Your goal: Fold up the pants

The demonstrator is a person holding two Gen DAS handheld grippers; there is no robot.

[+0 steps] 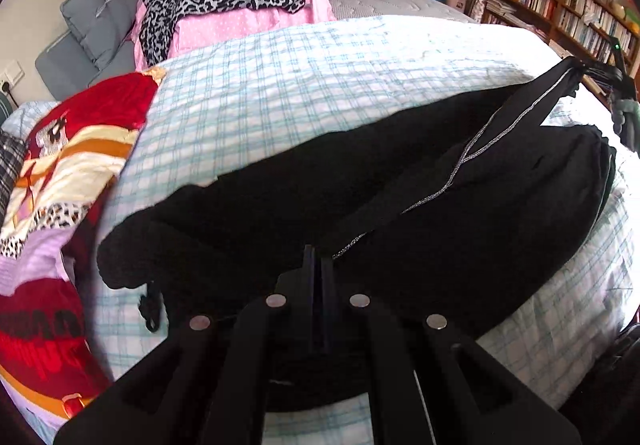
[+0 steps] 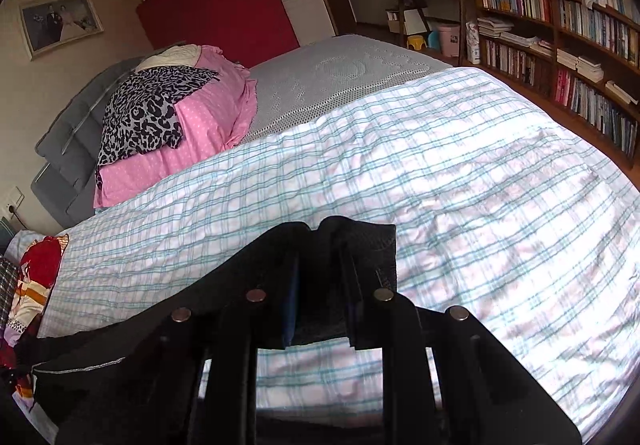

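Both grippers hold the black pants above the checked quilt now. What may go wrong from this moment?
1. The right gripper pinches only a small corner of the black pants; it may slip out.
2. The left gripper holds the seam edge while the rest of the fabric bunches on the checked quilt, so the fold may come out uneven.
3. A drawstring hangs loose at the left and may get trapped inside the fold.

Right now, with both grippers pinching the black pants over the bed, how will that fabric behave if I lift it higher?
The black pants look floppy: they sag between the left gripper and the right gripper. They probably weigh little, since pinched edges carry them. The thick-looking cloth likely won't slip out, but loose parts should drag on the checked quilt.
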